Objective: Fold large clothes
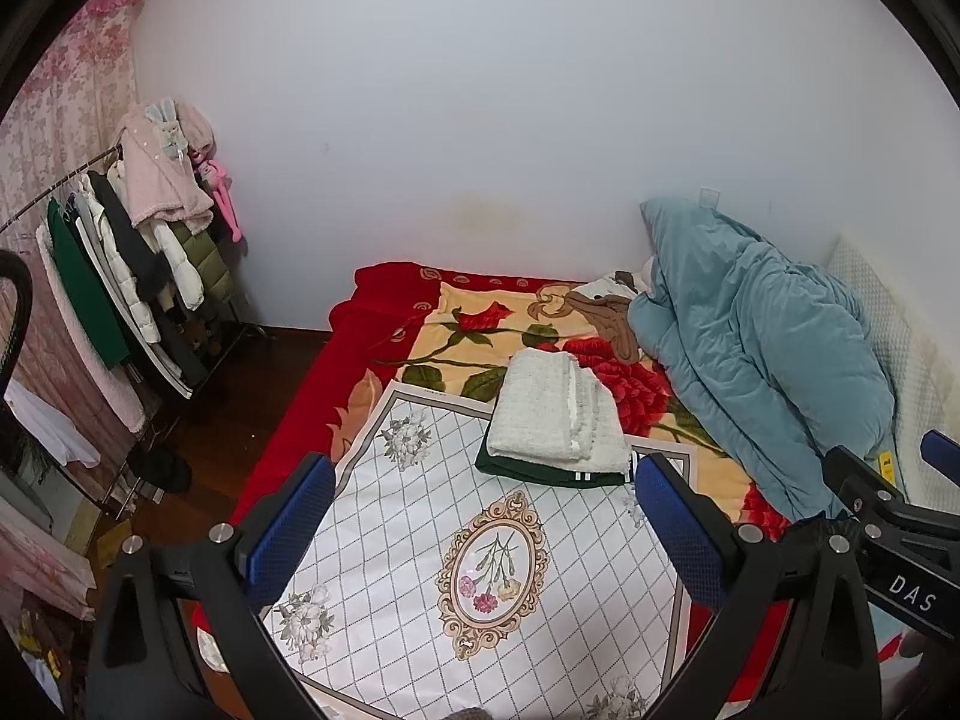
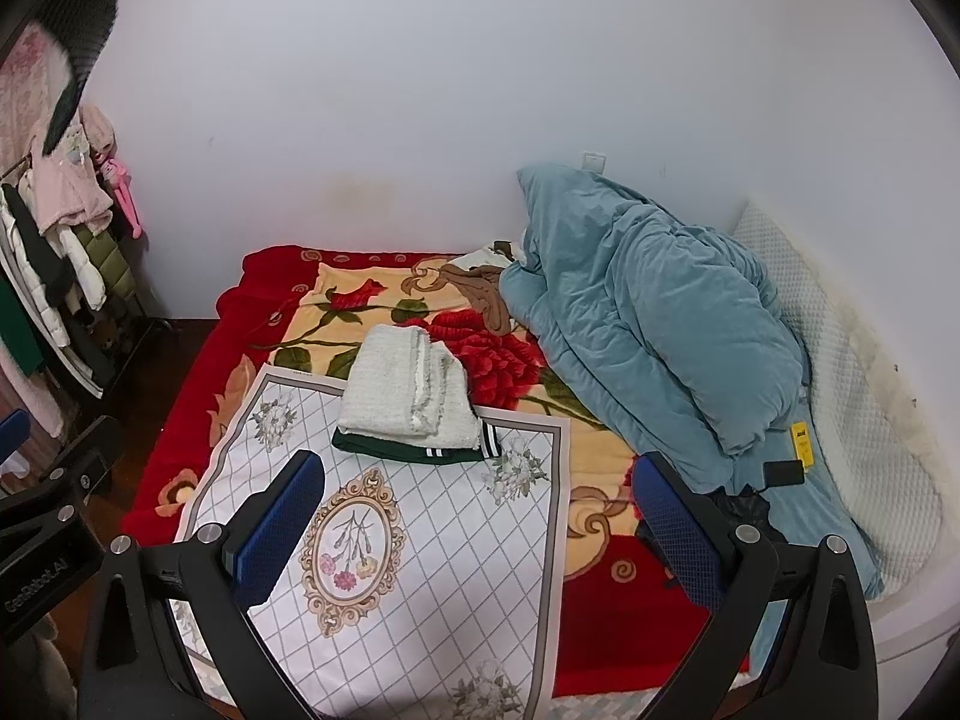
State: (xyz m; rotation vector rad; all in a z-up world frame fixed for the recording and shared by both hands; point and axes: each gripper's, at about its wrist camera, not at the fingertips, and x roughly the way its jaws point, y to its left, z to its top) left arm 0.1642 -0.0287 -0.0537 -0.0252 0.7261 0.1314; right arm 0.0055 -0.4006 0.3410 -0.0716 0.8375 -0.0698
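Observation:
A folded white knit garment point(image 1: 555, 414) lies on top of a folded dark green garment point(image 1: 540, 471) at the far edge of a white patterned cloth point(image 1: 468, 570) spread on the bed. The same stack shows in the right wrist view: the white garment point(image 2: 405, 393) on the green one point(image 2: 414, 450), on the cloth point(image 2: 420, 570). My left gripper point(image 1: 486, 534) is open and empty, held above the cloth short of the stack. My right gripper point(image 2: 480, 534) is open and empty, above the cloth's right part. The right gripper's body shows at the left wrist view's right edge point(image 1: 888, 516).
A red floral blanket point(image 1: 420, 324) covers the bed. A bunched teal duvet point(image 1: 762, 348) lies at the right, with a white pillow point(image 2: 840, 360) behind it against the wall. A clothes rack point(image 1: 120, 276) with hanging coats stands on the left over dark wood floor.

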